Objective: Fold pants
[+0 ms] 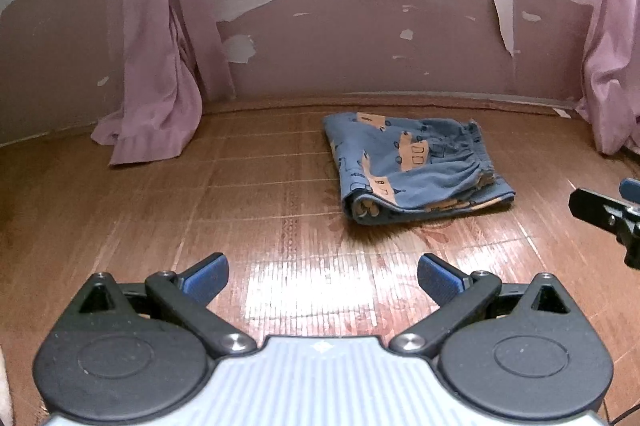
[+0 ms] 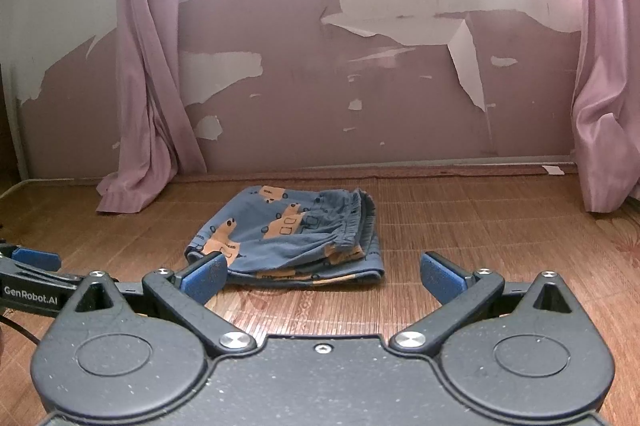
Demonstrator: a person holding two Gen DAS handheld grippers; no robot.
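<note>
The blue pants (image 1: 412,166) with an orange vehicle print lie folded into a compact rectangle on the brown woven mat (image 1: 240,194), elastic waistband toward the right. My left gripper (image 1: 322,280) is open and empty, well short of the pants and to their left. In the right wrist view the same pants (image 2: 292,238) lie just beyond my right gripper (image 2: 322,276), which is open and holds nothing; its left fingertip overlaps the near left corner of the cloth in the image. The right gripper's finger shows at the left view's right edge (image 1: 600,210).
A peeling mauve wall (image 2: 320,98) closes off the far side of the mat. Pink curtains hang down to the mat at the left (image 2: 148,106) and right (image 2: 604,106). The left gripper's body (image 2: 32,278) sits at the right wrist view's left edge.
</note>
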